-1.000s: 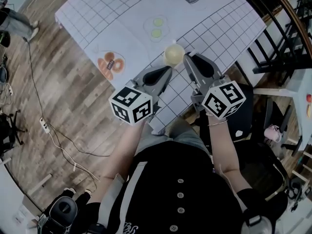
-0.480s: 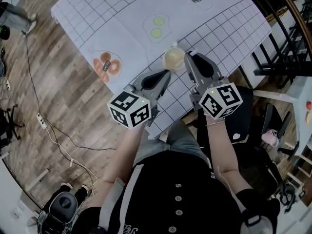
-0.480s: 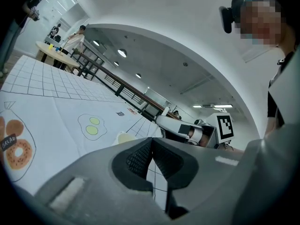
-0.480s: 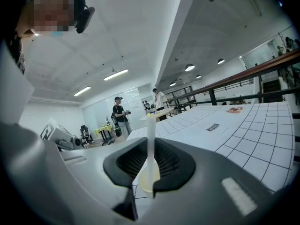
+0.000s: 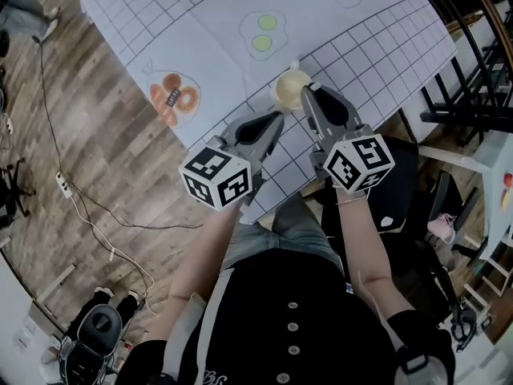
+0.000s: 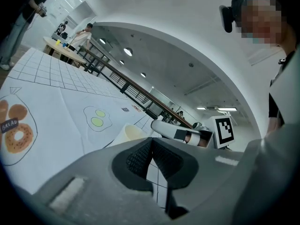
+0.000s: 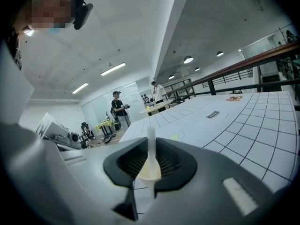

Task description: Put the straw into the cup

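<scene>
- As I bring both hands lower, the table (image 5: 200,38) takes up the top of my head view, with its white gridded cover and a printed pair of eggs (image 5: 262,32).
- My left gripper (image 5: 275,119) has come down beside the cup on its left. Its pads (image 6: 138,158) are pressed together at the tips with nothing between them, so this hand is only standing by.
- My right gripper (image 5: 308,95) has also sunk since a second ago, and its tip now sits right at the cup's near rim. Its pads (image 7: 129,162) are nearly together and pinch the straw.
- The cup (image 5: 290,88) stands upright on the grid, just below the printed eggs and near the table's edge. It is between my two grippers and neither one holds it. In the right gripper view its cream body shows through the gap directly behind the pinch.
- The straw (image 7: 151,142) stands upright in that pinch, and its white upper part rises clear above the pads. I cannot see its lower end, so I cannot tell whether it is inside the rim yet.
- I judge that coming down has lined the straw up with the cup. What remains is to seat it and then spread the right pads to let go.
</scene>
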A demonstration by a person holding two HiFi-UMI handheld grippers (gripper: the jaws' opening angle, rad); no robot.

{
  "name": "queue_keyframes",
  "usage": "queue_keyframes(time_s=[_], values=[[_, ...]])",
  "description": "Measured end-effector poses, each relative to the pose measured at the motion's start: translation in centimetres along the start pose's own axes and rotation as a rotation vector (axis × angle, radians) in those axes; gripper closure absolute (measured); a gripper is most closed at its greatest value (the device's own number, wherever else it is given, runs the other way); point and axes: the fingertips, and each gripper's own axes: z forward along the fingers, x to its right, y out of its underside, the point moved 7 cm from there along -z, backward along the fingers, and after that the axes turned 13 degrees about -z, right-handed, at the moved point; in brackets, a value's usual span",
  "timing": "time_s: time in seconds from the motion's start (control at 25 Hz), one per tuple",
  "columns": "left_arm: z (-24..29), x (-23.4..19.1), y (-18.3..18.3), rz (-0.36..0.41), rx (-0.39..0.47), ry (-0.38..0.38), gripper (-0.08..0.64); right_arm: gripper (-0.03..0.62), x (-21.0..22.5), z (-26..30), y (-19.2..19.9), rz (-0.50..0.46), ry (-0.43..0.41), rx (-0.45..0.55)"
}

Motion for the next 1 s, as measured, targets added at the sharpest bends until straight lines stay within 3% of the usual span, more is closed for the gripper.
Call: queue_keyframes(time_s=[0.84,1.0], values=[[-0.6,-0.4,1.3,-0.017,-0.029,-0.005,0.56,0.552,-0.2,0.7,2.1,-0.037,0.043,-0.111],[-0.6,-0.5,1.2,-0.02,-0.026,-0.007,0.56,0.516,-0.1,0.7,2.1,-0.038,0.045,-0.108]])
